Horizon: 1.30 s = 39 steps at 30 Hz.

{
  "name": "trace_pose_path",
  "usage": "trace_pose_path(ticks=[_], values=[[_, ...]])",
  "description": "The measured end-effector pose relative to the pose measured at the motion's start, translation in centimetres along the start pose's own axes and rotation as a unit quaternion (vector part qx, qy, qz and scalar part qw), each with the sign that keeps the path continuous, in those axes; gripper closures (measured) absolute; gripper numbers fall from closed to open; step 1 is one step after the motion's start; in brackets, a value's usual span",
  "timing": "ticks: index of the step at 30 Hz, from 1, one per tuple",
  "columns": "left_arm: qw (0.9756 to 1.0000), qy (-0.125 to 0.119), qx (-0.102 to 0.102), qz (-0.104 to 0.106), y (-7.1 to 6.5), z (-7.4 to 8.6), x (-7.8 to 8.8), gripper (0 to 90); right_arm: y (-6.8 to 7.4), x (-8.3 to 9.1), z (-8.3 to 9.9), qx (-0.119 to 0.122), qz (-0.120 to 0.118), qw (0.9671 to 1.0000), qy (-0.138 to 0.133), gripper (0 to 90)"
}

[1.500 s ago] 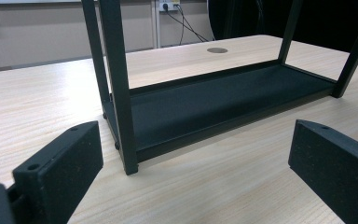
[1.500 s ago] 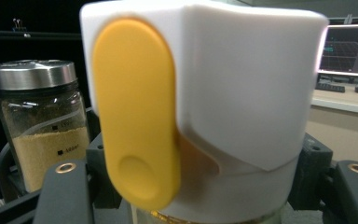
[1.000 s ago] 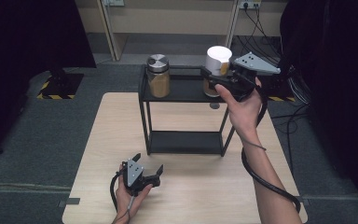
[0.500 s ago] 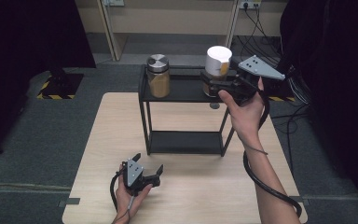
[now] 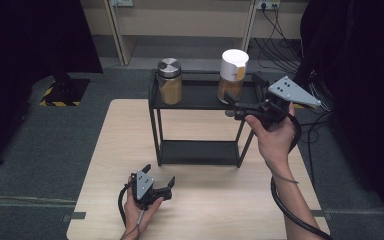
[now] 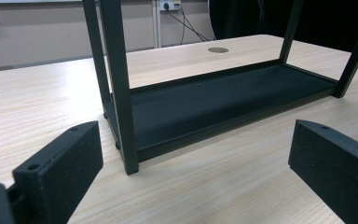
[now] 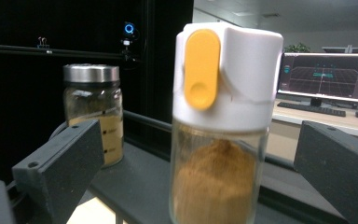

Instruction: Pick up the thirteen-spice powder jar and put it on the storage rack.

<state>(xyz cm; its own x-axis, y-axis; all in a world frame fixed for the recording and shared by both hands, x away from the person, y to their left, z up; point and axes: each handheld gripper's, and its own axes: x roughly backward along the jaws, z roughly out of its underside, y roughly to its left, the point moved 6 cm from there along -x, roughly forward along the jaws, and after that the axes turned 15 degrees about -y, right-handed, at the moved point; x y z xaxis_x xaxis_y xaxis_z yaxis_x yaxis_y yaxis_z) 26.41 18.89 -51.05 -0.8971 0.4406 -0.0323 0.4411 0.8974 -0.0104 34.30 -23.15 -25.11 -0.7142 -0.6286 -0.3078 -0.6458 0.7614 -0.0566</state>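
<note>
On the left, my left gripper [image 5: 161,186] rests low on the wooden counter [image 5: 105,150], held in the left hand [image 5: 137,212], just as it did a second ago; its fingers [image 6: 58,161] stand wide apart with nothing between them.

What has changed is on the right. A second ago my right gripper [image 5: 240,102] was clamped on the white-capped spice jar [image 5: 231,74] on the top shelf of the black rack [image 5: 195,97]. Its fingers have just been opening, and now they stand spread, clear of the glass, while the right hand [image 5: 272,137] has drawn back toward me. The jar stands upright and alone on the right end of that shelf, so I judge the placing done and only the retreat left.

The high view gives the layout: the metal-lidded jar [image 5: 169,80] at the left end of the shelf, the white-capped one well apart at the right, the lower shelf bare. The left gripper view looks along the counter at the rack's near leg [image 6: 119,93] and the bottom tray [image 6: 223,100]. The right gripper view adds the detail: a yellow flip tab [image 7: 201,70] on the white cap, brown powder heaped inside, and its fingers [image 7: 63,161] flanking the jar without touching.
</note>
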Motion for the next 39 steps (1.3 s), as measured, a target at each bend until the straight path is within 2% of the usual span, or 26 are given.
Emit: trace_pose_path(ticks=[11, 16, 27, 39], values=[[1.0, -0.003, 0.003, -0.001, 0.1, 0.0, 0.1, 2.1, 0.4, 2.0, 0.4, 0.004, -0.01, 0.9999, -0.007, 1.7], [1.0, -0.003, 0.002, -0.001, 0.0, 0.1, 0.1, 2.2, 0.8, 2.9, 1.1, 0.003, -0.017, 0.9998, 0.005, 1.7], [1.0, -0.002, 0.005, -0.002, 0.0, 0.1, 0.0, 2.1, 2.2, 5.7, 2.4, 0.03, -0.013, 0.9994, 0.013, 1.8], [0.9999, -0.002, 0.01, -0.004, 0.1, 0.0, 0.0, 2.2, 2.3, 7.4, 3.6, 0.029, -0.009, 0.9994, 0.015, 2.2]])
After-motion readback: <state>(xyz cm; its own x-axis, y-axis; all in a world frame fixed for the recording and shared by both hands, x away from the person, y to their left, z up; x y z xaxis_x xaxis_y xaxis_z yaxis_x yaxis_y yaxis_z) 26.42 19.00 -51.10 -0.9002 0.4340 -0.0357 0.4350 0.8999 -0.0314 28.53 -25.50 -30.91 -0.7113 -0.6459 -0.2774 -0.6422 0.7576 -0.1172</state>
